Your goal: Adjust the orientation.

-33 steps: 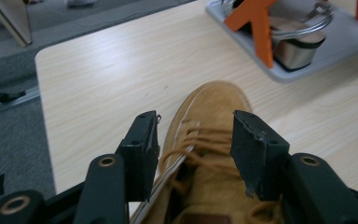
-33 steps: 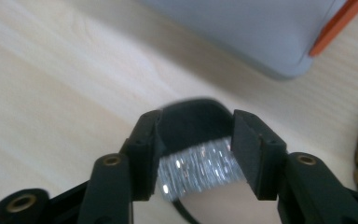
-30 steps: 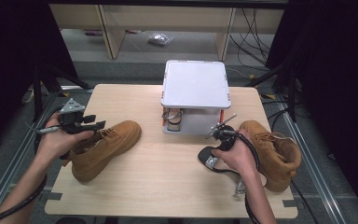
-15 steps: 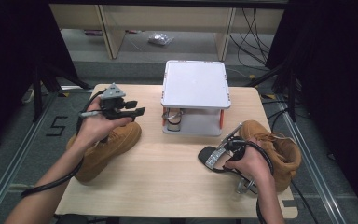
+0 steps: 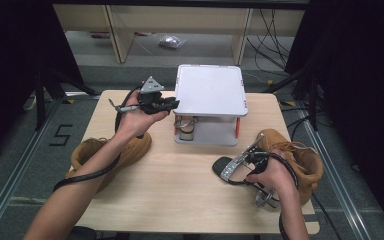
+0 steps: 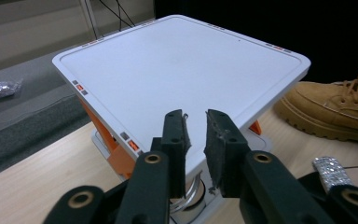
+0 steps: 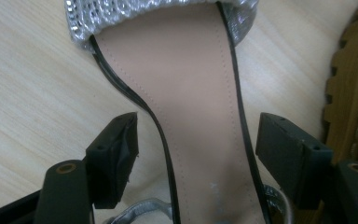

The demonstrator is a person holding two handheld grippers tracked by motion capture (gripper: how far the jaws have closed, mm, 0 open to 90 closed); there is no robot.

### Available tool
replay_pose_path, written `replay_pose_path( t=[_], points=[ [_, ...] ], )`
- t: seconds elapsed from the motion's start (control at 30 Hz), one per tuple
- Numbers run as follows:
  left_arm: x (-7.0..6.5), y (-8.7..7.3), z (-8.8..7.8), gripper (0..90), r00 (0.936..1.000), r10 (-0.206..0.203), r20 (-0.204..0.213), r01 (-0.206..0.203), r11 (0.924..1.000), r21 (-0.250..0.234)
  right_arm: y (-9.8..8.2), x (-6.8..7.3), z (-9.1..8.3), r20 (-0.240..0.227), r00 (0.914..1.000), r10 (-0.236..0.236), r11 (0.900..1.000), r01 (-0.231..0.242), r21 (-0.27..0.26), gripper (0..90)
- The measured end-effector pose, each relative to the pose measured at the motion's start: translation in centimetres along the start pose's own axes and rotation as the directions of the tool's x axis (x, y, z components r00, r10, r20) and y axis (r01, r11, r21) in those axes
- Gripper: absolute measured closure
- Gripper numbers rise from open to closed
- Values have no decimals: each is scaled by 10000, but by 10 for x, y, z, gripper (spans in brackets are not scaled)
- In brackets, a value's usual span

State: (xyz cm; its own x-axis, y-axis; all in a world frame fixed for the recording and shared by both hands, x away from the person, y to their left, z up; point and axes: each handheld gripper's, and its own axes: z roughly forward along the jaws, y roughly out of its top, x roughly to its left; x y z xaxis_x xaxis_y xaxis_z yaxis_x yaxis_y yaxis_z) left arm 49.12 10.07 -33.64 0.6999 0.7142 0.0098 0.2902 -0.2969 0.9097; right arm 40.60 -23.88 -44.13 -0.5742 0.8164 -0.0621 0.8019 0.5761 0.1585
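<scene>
A white two-tier stand [image 5: 210, 90] sits at the table's far middle. My left gripper [image 5: 172, 104] hovers at its left edge, and in the left gripper view [image 6: 196, 135] its jaws point over the white top [image 6: 182, 65]. They have just been closing; a narrow gap is left with nothing in it. A black sandal with a silver strap [image 5: 228, 167] lies at the front right. My right gripper [image 7: 196, 154] straddles its tan insole [image 7: 191, 84]. These jaws have just been opening, and the pads stand clear of the sandal's edges.
One tan boot [image 5: 105, 155] lies at the front left under the left forearm, and another [image 5: 300, 155] sits by the right edge, close to the right hand. A small round metal thing [image 5: 185, 131] sits on the stand's lower tier. Bare wood [image 5: 180, 190] spans the front middle.
The left hand rose from the left boot and travelled right to the stand, its jaws narrowing. The right hand shifted slightly lower over the sandal, its jaws spreading wider.
</scene>
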Motion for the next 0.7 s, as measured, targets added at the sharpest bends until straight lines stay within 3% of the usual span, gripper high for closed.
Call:
replay_pose_path(
  t=[0.07,0.27,0.37,0.43,0.47,0.63,0.7],
  points=[
    [0,2,7,823,9999,67,-86,-67,10000,57,2,-1,7,7,10000,3,9994,-4,347,284],
    [-1,1,28,890,9999,7,-107,-4,9997,226,1,-6,15,82,10000,13,9993,-16,366,276],
    [-1,0,36,896,9997,23,-245,-15,9995,315,1,-7,21,-38,9996,-265,9981,267,554,278],
    [-2,0,40,897,9995,11,-330,1,9994,356,2,-5,24,-139,9999,45,9969,-34,789,288],
    [-2,0,40,897,9995,11,-330,1,9994,356,2,-6,26,-145,9998,-167,9968,178,783,295],
    [-1,-4,46,898,9993,81,-354,-59,9980,636,3,-5,30,-164,9998,-80,9948,96,1016,360],
    [0,-5,47,898,9991,138,-403,-107,9970,764,4,-7,32,-37,9992,-399,9943,401,991,371]
  ],
)
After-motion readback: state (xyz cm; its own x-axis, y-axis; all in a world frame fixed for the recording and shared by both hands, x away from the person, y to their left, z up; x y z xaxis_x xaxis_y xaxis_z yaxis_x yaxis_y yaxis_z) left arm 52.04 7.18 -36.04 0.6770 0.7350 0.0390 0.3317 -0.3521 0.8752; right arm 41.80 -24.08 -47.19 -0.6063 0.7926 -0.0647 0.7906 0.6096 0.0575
